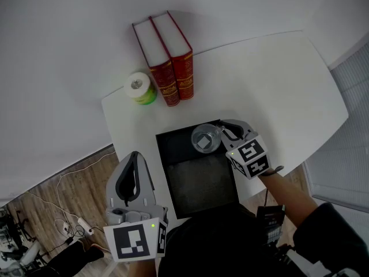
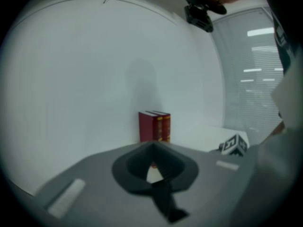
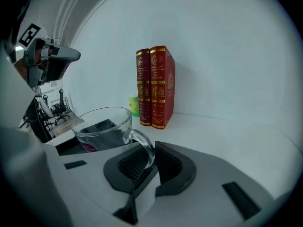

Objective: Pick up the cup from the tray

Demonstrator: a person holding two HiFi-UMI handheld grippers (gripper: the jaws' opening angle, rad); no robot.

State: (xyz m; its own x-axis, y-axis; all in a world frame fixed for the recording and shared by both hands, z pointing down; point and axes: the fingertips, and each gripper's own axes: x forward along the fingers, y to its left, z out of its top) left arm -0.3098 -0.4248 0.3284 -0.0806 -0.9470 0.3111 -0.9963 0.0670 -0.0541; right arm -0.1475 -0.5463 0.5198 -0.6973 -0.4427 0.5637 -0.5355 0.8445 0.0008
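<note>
Right gripper view, right tool (image 3: 152, 151) jaws pinched on handle (image 3: 144, 143) of glass cup (image 3: 101, 126), cup at tray's (image 1: 202, 183) far right corner, tray by table's (image 1: 271, 79) near edge, left tool (image 2: 152, 144) closed, empty, off near left corner.

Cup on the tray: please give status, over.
Right gripper shut on cup handle. Cup at far corner of tray. Left gripper shut, empty. Nothing in the way.

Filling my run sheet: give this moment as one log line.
phase: grasp | right gripper: shut on cup by its handle | cup: at tray far corner | left gripper: shut, empty
</note>
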